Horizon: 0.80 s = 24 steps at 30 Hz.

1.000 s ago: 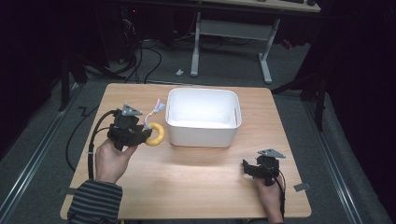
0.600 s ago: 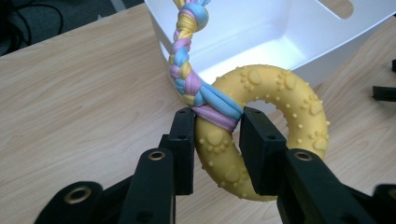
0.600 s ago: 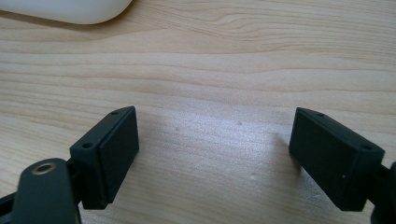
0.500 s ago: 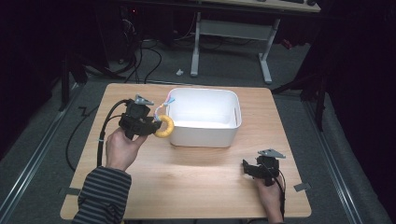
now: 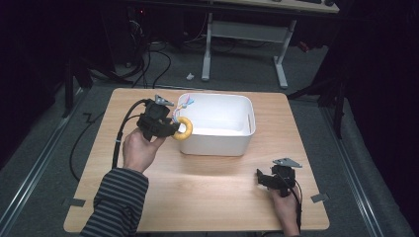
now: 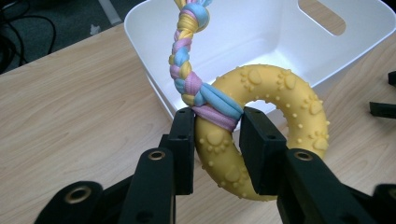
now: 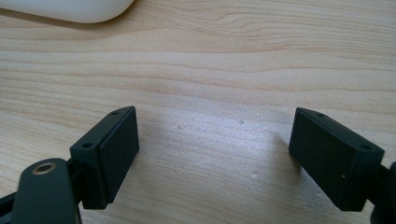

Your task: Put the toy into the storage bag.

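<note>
A yellow rubber ring toy (image 6: 275, 116) with a braided pastel rope (image 6: 187, 60) tied to it is clamped in my left gripper (image 6: 217, 140), whose jaws are shut on the ring where the rope wraps it. In the high view the left gripper (image 5: 170, 129) holds the ring (image 5: 184, 129) in the air at the left rim of the white bin (image 5: 217, 143), with the rope (image 5: 184, 102) rising over the rim. My right gripper (image 5: 264, 178) rests near the table's front right, and in its own view the right gripper (image 7: 215, 144) stands open over bare wood.
The white bin (image 6: 261, 32) is empty inside and has a handle slot in its far wall. The wooden table (image 5: 207, 197) ends close behind the bin. Cables (image 5: 118, 143) trail off the left side; desk legs stand on the floor beyond.
My left gripper has carried the ring toy to the right and slightly up, from the tabletop left of the bin to the bin's left rim. The right gripper has stayed put.
</note>
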Each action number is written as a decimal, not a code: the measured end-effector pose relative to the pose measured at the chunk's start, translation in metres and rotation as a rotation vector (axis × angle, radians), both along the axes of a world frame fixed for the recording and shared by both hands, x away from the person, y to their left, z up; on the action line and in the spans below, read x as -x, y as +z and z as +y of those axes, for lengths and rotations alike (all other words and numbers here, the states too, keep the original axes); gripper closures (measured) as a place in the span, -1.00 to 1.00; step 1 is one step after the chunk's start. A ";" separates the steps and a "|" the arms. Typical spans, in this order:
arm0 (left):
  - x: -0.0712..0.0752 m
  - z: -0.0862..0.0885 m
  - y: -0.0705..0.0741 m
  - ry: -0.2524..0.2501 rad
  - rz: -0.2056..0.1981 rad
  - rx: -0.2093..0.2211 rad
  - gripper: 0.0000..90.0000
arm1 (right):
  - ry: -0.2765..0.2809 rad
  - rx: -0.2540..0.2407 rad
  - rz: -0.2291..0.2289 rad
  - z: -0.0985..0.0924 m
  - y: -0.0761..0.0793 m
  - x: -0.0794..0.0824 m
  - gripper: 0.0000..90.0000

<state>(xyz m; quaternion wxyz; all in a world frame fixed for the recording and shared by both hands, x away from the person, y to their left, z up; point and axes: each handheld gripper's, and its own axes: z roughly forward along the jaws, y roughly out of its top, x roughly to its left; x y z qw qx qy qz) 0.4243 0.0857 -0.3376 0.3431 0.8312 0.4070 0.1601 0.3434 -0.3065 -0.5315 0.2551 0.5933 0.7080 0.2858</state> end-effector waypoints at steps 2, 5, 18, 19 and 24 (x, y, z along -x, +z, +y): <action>-0.003 -0.002 -0.001 -0.001 0.002 0.011 0.49 | 0.000 0.000 0.000 0.000 0.000 0.000 -0.64; -0.007 -0.004 -0.002 -0.002 0.006 0.011 0.49 | 0.000 0.000 0.000 0.000 0.000 0.000 -0.64; -0.029 -0.017 -0.014 0.022 0.003 0.011 0.49 | 0.000 0.000 0.000 0.000 0.000 0.000 -0.64; -0.031 -0.018 -0.015 0.024 0.007 0.011 0.49 | 0.000 0.000 0.000 0.000 0.000 0.000 -0.64; -0.039 -0.019 -0.020 0.025 0.038 0.053 0.49 | 0.000 0.000 0.000 0.000 0.000 0.000 -0.64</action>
